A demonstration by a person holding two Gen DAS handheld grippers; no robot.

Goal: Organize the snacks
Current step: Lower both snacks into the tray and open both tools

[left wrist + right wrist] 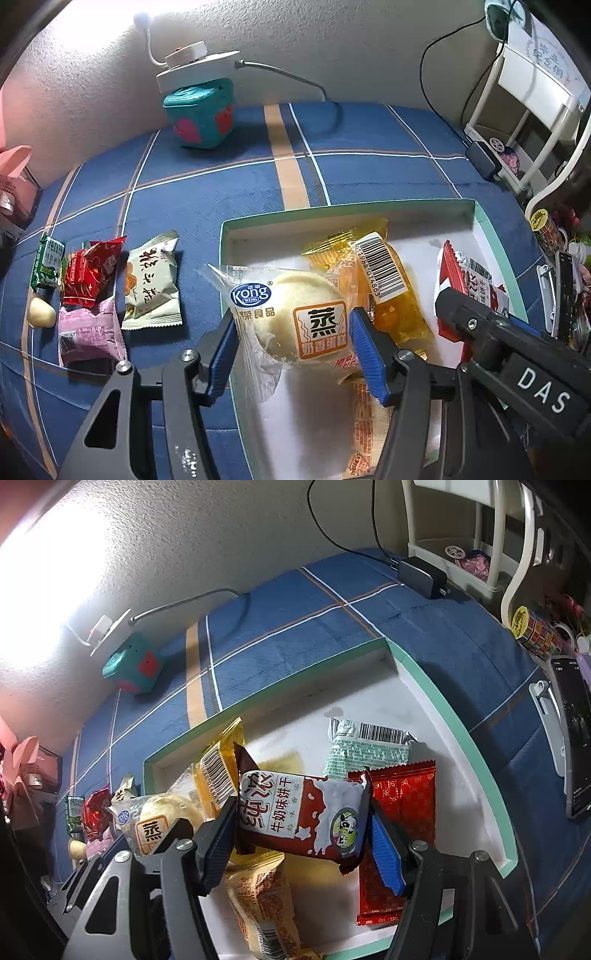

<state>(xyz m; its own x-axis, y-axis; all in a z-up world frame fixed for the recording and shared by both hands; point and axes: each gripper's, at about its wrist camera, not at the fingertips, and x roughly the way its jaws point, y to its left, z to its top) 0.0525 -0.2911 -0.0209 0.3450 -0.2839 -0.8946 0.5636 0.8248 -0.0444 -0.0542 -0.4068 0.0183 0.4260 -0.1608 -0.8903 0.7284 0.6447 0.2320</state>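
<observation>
My left gripper (291, 325) is shut on a clear-wrapped steamed cake (295, 314) and holds it over the left edge of the white, green-rimmed box (480, 218). My right gripper (301, 819) is shut on a brown-and-white milk biscuit pack (299, 812) above the box floor (388, 709). The cake also shows in the right wrist view (159, 819), and the right gripper's body shows in the left wrist view (509, 354). In the box lie a yellow pack (388, 288), an orange pack (266, 904), a red pack (402, 812) and a pale green pack (369, 749).
On the blue plaid cloth left of the box lie a cream pack (151, 284), a red pack (90, 273), a pink pack (88, 332), a green pack (46, 266) and a nut (40, 312). A teal cube (201, 114) stands at the back. A phone (572, 734) lies right.
</observation>
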